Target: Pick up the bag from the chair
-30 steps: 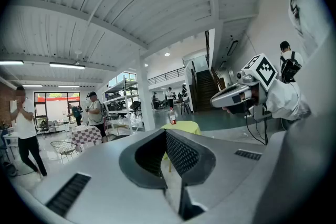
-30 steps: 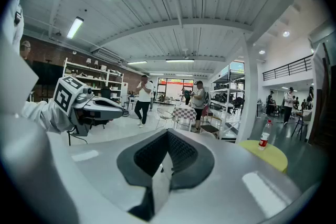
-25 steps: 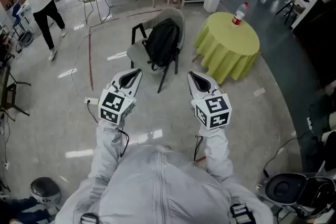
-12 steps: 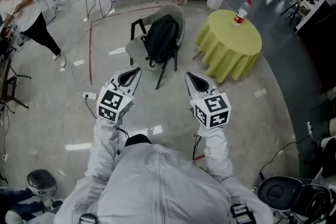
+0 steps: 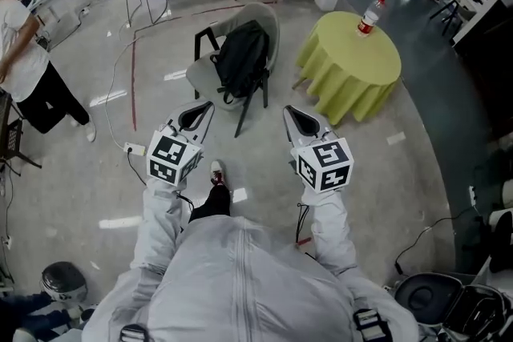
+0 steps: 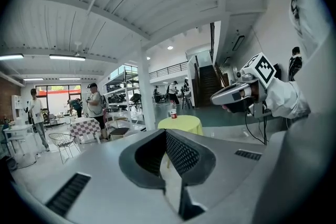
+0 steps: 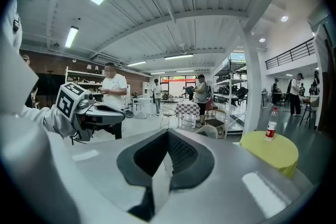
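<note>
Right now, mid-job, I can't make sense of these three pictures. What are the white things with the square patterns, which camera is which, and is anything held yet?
There is no robot arm here. A person holds a two-jaw gripper in each hand. The top-down picture comes from a camera on the person's head. In it the left gripper is at the left and the right gripper at the right. The patterned cubes are part of the grippers.

The other two pictures come from cameras riding on each gripper, looking out along its jaws. In both, the jaws stand apart with nothing between them, so nothing is held.

Ahead on the floor stands a grey chair with the black bag resting on it, untouched. To the chair's right is a round table with a yellow-green cloth and a bottle on top.
</note>
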A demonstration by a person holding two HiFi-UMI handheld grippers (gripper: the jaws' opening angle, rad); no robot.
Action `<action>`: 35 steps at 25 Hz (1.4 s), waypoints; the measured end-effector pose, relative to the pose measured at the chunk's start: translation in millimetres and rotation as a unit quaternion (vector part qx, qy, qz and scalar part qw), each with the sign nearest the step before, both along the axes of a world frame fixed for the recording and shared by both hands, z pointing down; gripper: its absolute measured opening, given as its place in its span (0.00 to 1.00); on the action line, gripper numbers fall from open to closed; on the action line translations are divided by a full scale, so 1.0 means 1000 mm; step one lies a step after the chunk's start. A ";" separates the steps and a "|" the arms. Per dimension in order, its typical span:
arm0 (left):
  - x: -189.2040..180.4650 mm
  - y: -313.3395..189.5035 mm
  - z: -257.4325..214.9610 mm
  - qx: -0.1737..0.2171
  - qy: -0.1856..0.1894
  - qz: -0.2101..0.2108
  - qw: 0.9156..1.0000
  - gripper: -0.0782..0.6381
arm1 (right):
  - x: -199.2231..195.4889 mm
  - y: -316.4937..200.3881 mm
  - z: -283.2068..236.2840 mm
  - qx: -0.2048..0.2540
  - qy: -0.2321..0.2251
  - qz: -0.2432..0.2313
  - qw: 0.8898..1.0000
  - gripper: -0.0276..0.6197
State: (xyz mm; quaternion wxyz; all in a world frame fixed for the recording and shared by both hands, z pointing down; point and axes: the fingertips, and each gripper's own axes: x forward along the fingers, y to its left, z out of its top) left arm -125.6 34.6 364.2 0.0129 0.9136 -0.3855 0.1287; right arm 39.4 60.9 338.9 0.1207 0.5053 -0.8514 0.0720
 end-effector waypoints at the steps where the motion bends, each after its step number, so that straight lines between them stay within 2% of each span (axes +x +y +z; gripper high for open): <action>1: 0.018 0.011 0.007 0.001 -0.003 -0.002 1.000 0.12 | 0.018 0.011 0.008 0.001 -0.003 -0.001 1.000 0.06; 5: 0.114 0.080 0.021 0.012 -0.013 -0.011 1.000 0.12 | 0.116 0.076 0.023 0.011 -0.012 -0.003 1.000 0.06; 8: 0.144 0.084 0.028 0.017 -0.015 -0.014 1.000 0.12 | 0.149 0.080 0.029 0.018 -0.010 0.000 1.000 0.06; 13: 0.129 0.015 0.031 0.001 -0.007 -0.016 1.000 0.12 | 0.132 0.020 0.025 0.015 -0.012 0.004 1.000 0.06; 22: 0.120 -0.081 0.051 -0.020 -0.003 0.009 1.000 0.12 | 0.120 -0.064 0.039 -0.005 -0.013 0.035 0.999 0.06; 30: 0.107 -0.141 0.059 -0.025 0.000 0.021 0.999 0.12 | 0.108 -0.117 0.048 -0.015 -0.004 0.058 0.998 0.06; 35: 0.096 -0.168 0.064 -0.039 0.007 0.010 0.999 0.12 | 0.104 -0.136 0.050 -0.023 -0.003 0.066 0.998 0.06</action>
